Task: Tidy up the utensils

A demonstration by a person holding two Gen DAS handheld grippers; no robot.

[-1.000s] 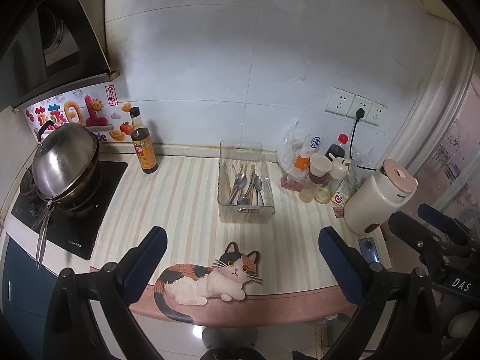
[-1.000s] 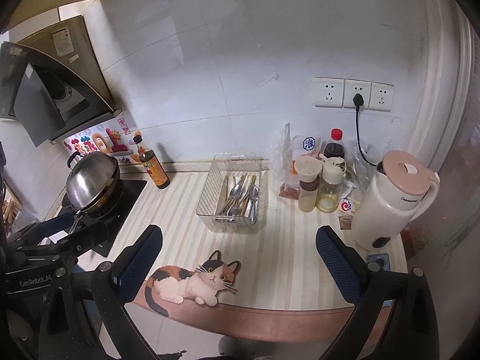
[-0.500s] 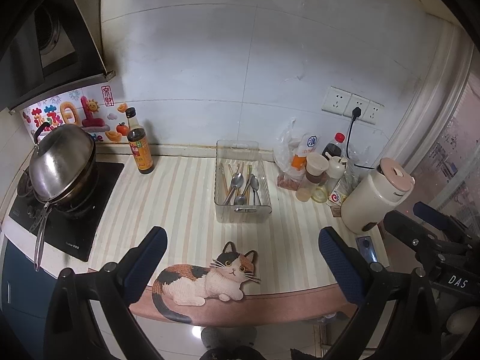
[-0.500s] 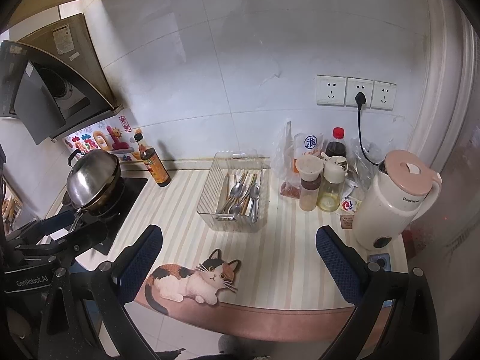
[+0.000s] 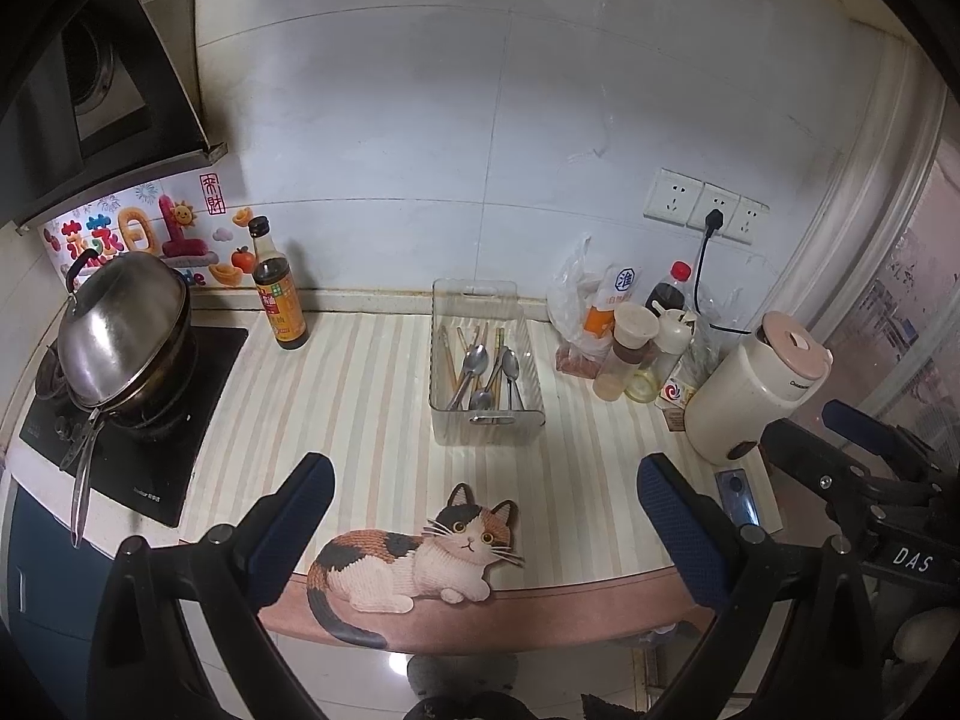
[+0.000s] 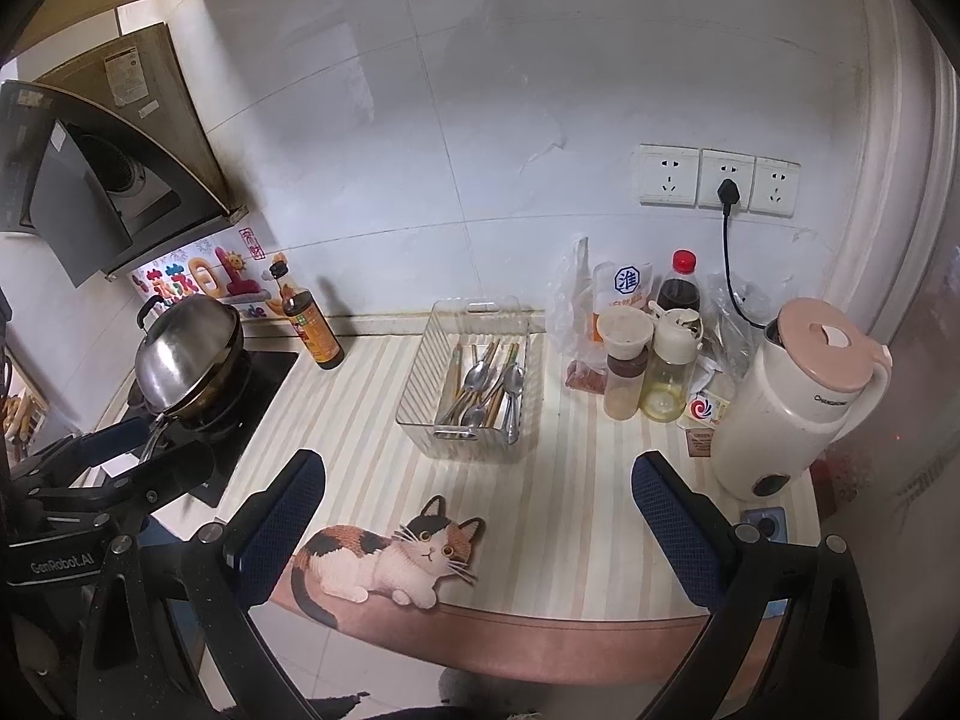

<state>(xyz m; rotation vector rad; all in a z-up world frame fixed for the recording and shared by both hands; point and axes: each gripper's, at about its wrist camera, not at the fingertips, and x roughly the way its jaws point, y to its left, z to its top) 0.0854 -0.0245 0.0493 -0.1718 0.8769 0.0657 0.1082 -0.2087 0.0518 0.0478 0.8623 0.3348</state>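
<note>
Here, sweeping from the left edge, I see the wok [image 5: 123, 330] with its steel lid sitting on the black hob [image 5: 138, 420], and just right of it a dark sauce bottle [image 5: 279, 294] standing upright against the wall. Below that, my left gripper [image 5: 480, 534] hangs over the front edge of the counter with its blue-padded fingers [image 5: 288, 528] spread wide and nothing between them.

In the middle of the striped mat [image 5: 360, 396] stands the clear bin [image 5: 485, 360], set well back towards the wall. The spoons [image 5: 477, 360] and chopsticks [image 5: 447, 354] lie jumbled together inside it, handles mostly pointing away from me. In front of the bin, at the mat's near edge, is the printed cat [image 5: 420, 552].

Moving right, a cluster of condiment jars [image 6: 645, 360] and a plastic bag [image 6: 576, 306] sit close beside the bin, under the wall sockets [image 6: 717, 180], one of which has a plug in it. Then comes the cream kettle [image 6: 792, 396] with its pink lid, near the counter's right end.

My right gripper [image 6: 477, 534] is likewise released, fingers wide apart and empty, held off the counter's front edge, well apart from the bin.
</note>
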